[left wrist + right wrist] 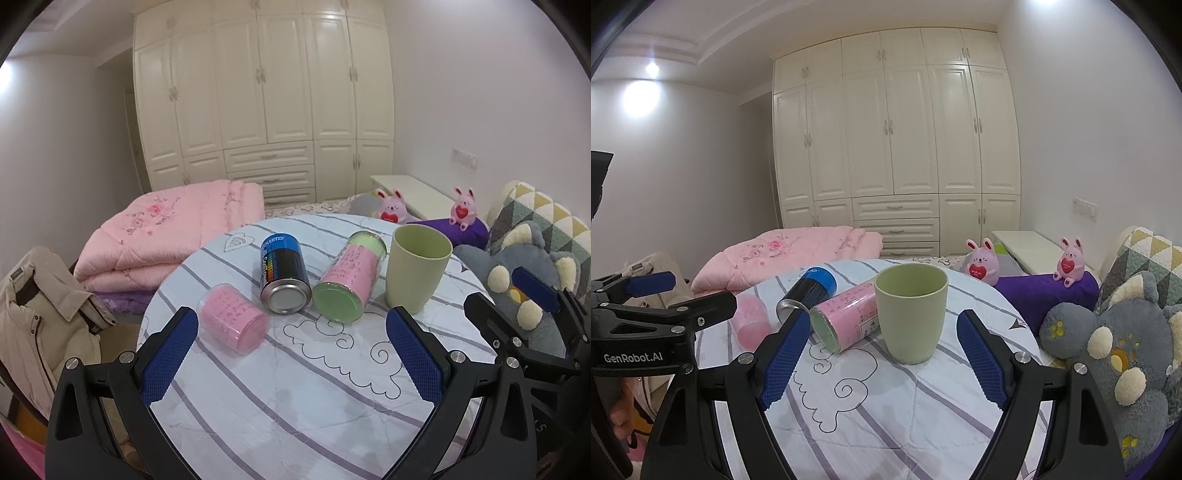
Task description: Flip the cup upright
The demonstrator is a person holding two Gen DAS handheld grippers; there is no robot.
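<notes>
A pale green cup [417,269] stands upright, mouth up, on the round table [295,387]; it also shows in the right wrist view [911,312]. My right gripper [884,360] is open and empty, its fingers a little short of the cup on either side. My left gripper [291,356] is open and empty, held back over the table's near half. The right gripper's fingers [532,288] show at the right edge of the left wrist view.
Three containers lie on their sides left of the cup: a pink-and-green tube [347,280], a blue-and-black can [284,273] and a pink jar [234,319]. A grey plush toy [1115,354] sits at the table's right edge. A folded pink quilt [166,236] lies behind.
</notes>
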